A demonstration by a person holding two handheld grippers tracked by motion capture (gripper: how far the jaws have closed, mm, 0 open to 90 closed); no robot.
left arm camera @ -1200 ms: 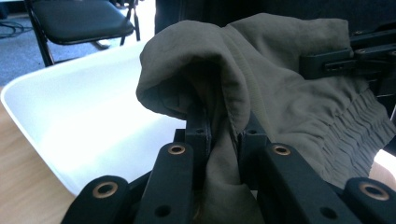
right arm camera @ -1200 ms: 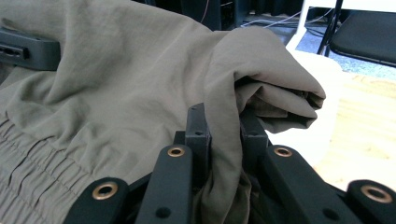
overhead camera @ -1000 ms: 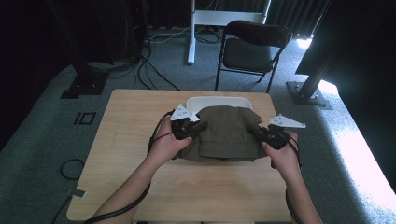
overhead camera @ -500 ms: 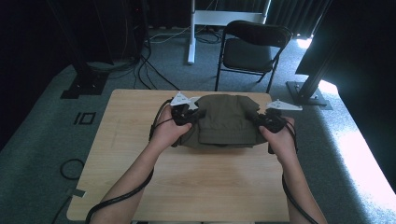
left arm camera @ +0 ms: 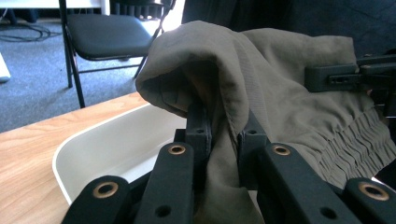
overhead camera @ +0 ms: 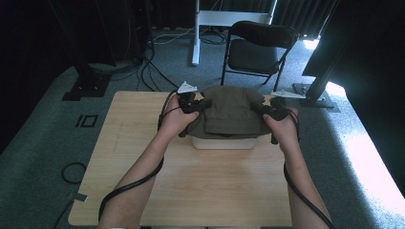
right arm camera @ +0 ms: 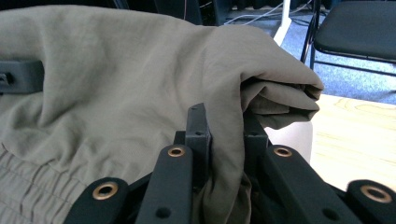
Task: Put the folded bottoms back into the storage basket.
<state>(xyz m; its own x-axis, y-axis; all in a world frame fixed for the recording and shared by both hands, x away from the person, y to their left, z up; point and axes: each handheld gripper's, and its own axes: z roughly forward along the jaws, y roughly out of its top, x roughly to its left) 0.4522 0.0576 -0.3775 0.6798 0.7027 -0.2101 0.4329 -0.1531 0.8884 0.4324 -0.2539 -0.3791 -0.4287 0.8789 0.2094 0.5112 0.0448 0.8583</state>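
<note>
L gripper point(overhead camera: 203, 106) & R gripper point(overhead camera: 261, 110) clamp olive garment point(overhead camera: 232, 110) side edges above white bin point(overhead camera: 222, 142)

A white, round-cornered plastic tub point(overhead camera: 222, 142) is seen resting on the pale wood-grain worktop point(overhead camera: 191, 191), toward its far edge. Bare wood is left on every side of the tub.

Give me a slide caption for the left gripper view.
Left gripper pinches a fold of olive garment above a white bin.
</note>
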